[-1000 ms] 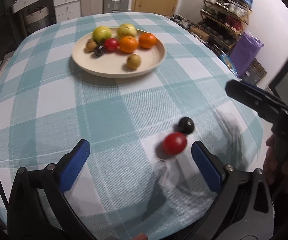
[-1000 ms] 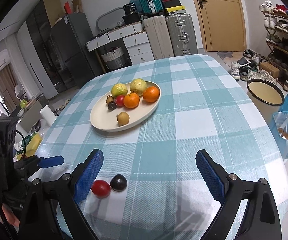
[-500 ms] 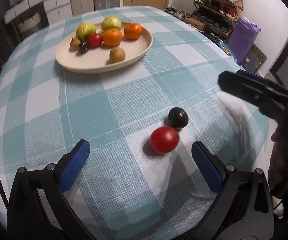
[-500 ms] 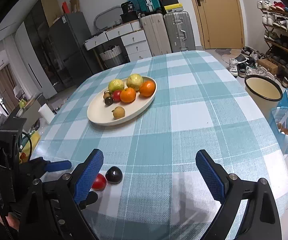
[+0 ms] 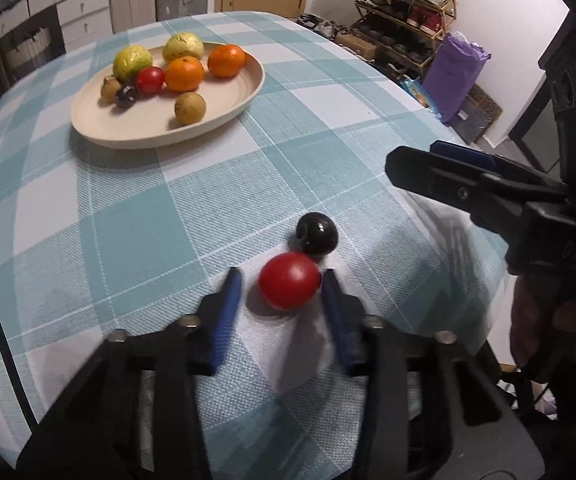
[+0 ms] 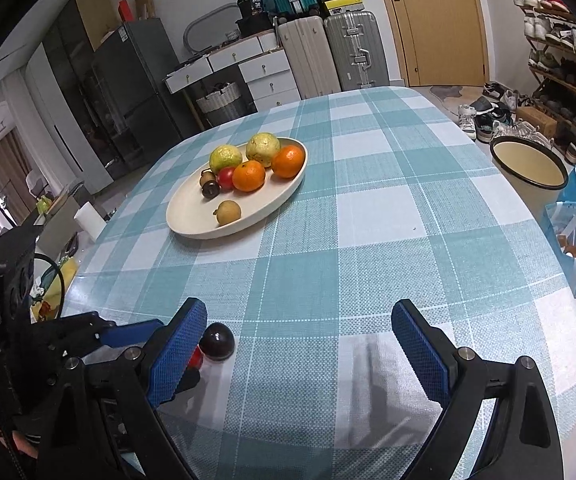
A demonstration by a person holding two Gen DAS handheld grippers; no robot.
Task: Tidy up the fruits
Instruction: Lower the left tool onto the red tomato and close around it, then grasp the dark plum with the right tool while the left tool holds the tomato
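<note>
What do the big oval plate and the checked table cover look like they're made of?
The plate looks like matte cream ceramic or melamine: smooth, dull, no glare, so I can't tell which. The table cover looks like woven-textured cloth, possibly coated: a fine weave grain shows close up, with a soft sheen near the table's edge.

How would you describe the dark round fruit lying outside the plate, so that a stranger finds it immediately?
Start from the checked table, at the near edge away from the cream plate. Two loose fruits sit there together. The dark fruit is glossy, almost black, and lies just behind the red tomato.
</note>
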